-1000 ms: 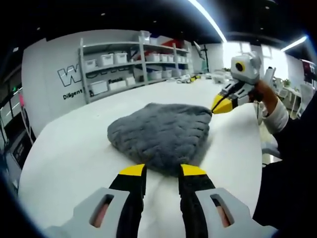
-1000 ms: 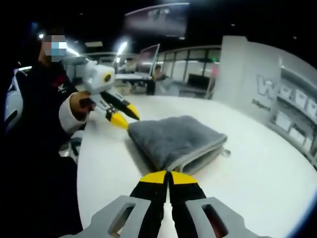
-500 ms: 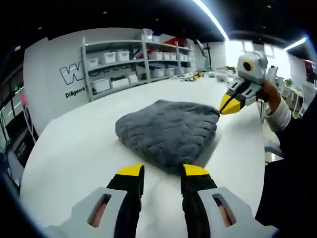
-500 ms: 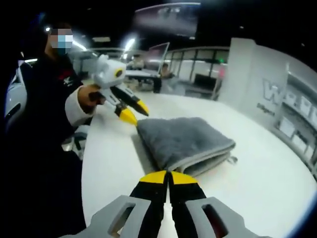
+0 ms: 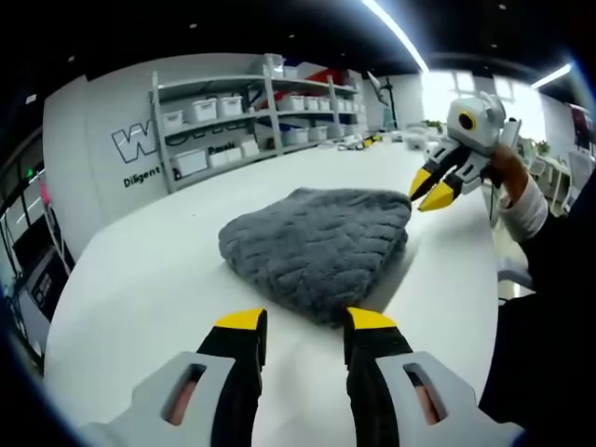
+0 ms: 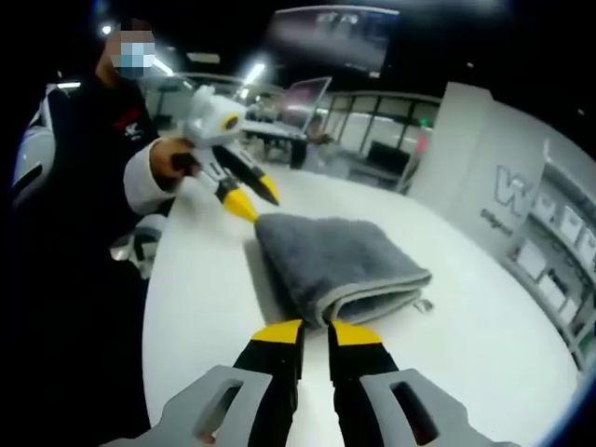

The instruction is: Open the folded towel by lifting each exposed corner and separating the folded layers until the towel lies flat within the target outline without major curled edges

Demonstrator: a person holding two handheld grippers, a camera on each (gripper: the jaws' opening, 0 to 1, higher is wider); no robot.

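Observation:
A grey folded towel (image 5: 317, 247) lies on the white table (image 5: 140, 279), a thick plush pad. In the left gripper view my left gripper (image 5: 305, 321) stands open just short of the towel's near edge. My right gripper (image 5: 430, 189) hovers at the towel's far right corner, its jaws slightly parted. In the right gripper view the towel (image 6: 335, 265) shows its stacked folded layers facing my right gripper (image 6: 315, 333), which is open a little with nothing between the tips. The left gripper (image 6: 253, 199) sits open at the towel's far left corner, held in a hand.
Grey shelving with white bins (image 5: 242, 112) stands behind the table beside a lettered wall. The table's edge (image 6: 154, 279) runs along the person's dark-clothed body. A small loop tag (image 6: 424, 305) sticks out of the towel's fold. Bare tabletop (image 6: 466, 354) surrounds the towel.
My right gripper's jaws, shut before, have parted slightly. Both cameras have shifted a little relative to the towel, which lies as before.

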